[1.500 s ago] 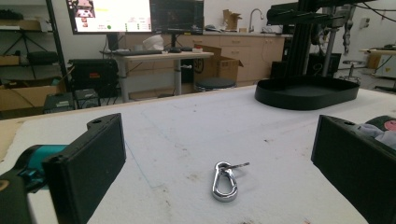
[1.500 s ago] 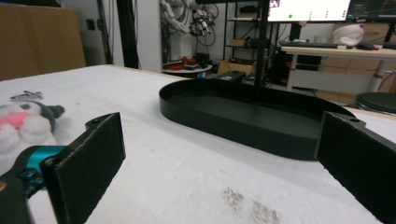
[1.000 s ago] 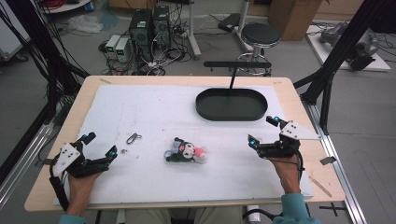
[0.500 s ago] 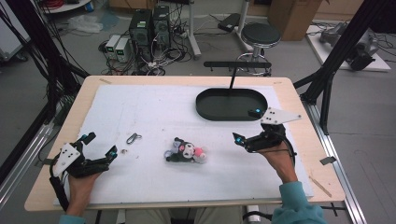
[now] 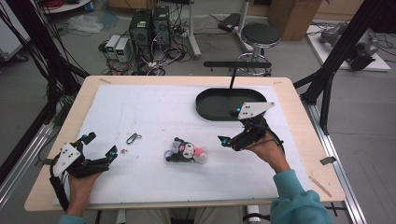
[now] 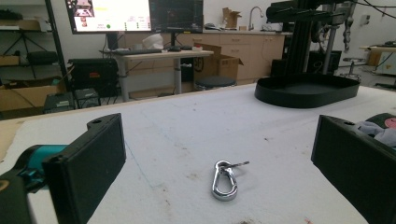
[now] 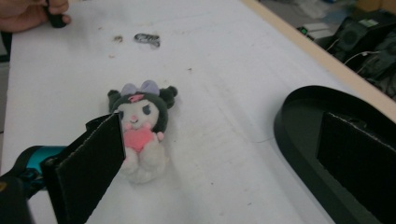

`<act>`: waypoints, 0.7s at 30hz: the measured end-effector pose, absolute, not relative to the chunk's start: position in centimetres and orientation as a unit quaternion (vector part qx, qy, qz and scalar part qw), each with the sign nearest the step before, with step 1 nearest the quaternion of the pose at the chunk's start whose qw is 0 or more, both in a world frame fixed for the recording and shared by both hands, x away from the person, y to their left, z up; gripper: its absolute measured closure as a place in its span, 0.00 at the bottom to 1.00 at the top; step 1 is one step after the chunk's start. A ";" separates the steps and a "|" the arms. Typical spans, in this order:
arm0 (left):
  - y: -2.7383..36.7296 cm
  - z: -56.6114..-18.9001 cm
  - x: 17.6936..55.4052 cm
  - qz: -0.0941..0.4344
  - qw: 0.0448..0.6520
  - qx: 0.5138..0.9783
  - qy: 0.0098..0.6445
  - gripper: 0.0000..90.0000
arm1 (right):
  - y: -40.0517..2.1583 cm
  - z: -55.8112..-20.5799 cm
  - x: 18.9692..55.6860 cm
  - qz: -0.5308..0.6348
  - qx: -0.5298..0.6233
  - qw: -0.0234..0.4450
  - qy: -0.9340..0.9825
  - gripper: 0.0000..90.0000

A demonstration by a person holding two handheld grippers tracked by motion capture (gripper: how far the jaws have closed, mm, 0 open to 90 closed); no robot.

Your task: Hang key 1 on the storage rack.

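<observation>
White sheeting covers the table (image 5: pixel 299 140) nearly to its wooden edges. A plush toy (image 5: pixel 187 151) lies mid-sheet, bare room around it. Both jaws spread wide and empty: right gripper (image 5: pixel 231 126) between toy and black tray (image 5: pixel 210 105), left gripper (image 5: pixel 100 144) near the front edge, beside a metal clip (image 5: pixel 133 138).

The wooden table (image 5: pixel 299 126) carries a white sheet (image 5: pixel 154 116) bearing a black oval tray (image 5: pixel 210 105), plush toy (image 5: pixel 187 151) and carabiner (image 5: pixel 133 138).
</observation>
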State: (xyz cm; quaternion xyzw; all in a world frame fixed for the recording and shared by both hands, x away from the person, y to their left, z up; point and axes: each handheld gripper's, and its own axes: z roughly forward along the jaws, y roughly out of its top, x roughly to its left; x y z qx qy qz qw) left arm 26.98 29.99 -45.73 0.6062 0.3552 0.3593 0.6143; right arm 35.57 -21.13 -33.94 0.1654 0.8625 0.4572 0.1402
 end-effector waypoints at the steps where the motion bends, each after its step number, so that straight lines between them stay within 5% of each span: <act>1: 30.0 -45.7 27.0 0.359 0.615 0.606 0.355 0.04 | -20.8 -34.1 35.7 0.450 0.158 0.136 0.869 0.01; 21: 30.0 -45.7 27.0 0.359 0.614 0.606 0.356 0.04 | -16.1 -37.4 36.6 0.355 0.100 0.063 0.927 0.01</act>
